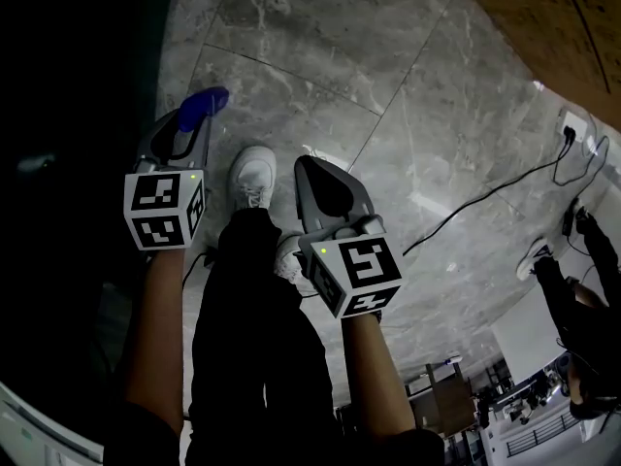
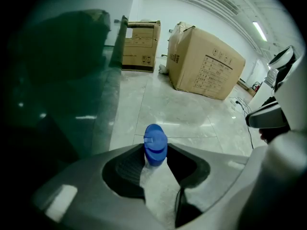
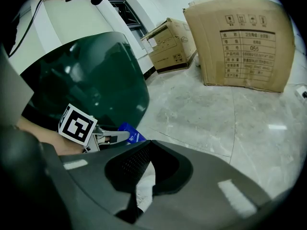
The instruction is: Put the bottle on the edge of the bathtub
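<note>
The bottle (image 2: 155, 146) (chiefly its blue cap is seen) is clamped between the jaws of the left gripper (image 1: 186, 122), which is held forward and downward on a bare forearm (image 1: 158, 328). The dark green bathtub (image 2: 57, 80) lies to its left. The right gripper (image 1: 314, 170) is carried alongside, jaws closed on nothing, over the marble floor (image 1: 388, 105).

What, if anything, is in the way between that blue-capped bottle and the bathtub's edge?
Nothing visible is in the way. The left claw holds the bottle beside the dark green bathtub, whose rim runs along the left. Only marble floor shows between them.
</note>
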